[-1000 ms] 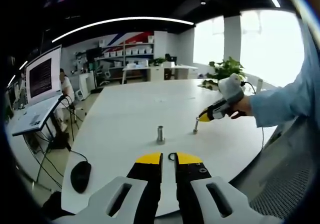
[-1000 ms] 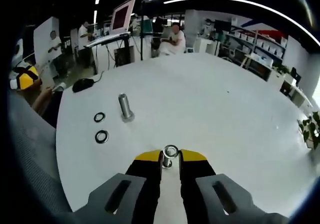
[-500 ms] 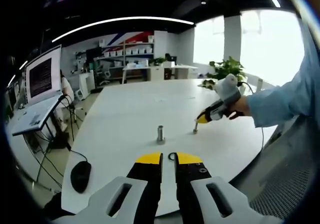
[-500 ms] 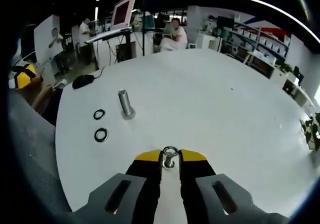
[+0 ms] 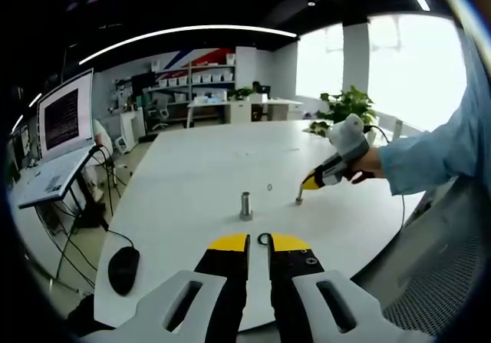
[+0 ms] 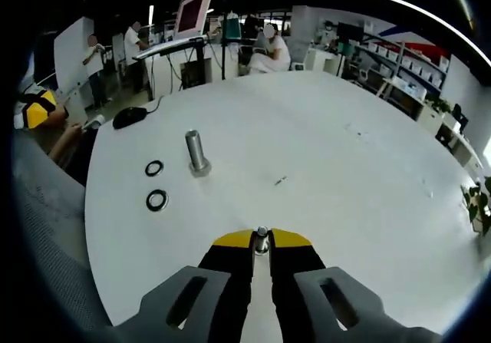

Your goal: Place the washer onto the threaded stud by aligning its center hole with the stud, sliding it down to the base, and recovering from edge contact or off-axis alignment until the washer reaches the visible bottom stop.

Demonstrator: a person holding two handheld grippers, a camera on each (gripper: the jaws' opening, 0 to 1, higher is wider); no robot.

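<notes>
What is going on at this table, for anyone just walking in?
A person holds a gripper in each hand over a white table. The right gripper is closed on the top of a small stud. The left gripper hangs near the table's edge with a dark ring at its tips; I cannot tell whether it grips the ring. A larger stud stands bare, with a washer and a second washer lying flat beside it.

left gripper view: low at the near edge of the white surface (image 5: 192,166), facing across it toward shelves and windows.
right gripper view: close above the surface (image 6: 345,174), facing the desks and monitor.
shared: the upright steel cylinder (image 5: 245,205) (image 6: 196,152) and the surrounding surface, viewed from roughly opposite sides.
</notes>
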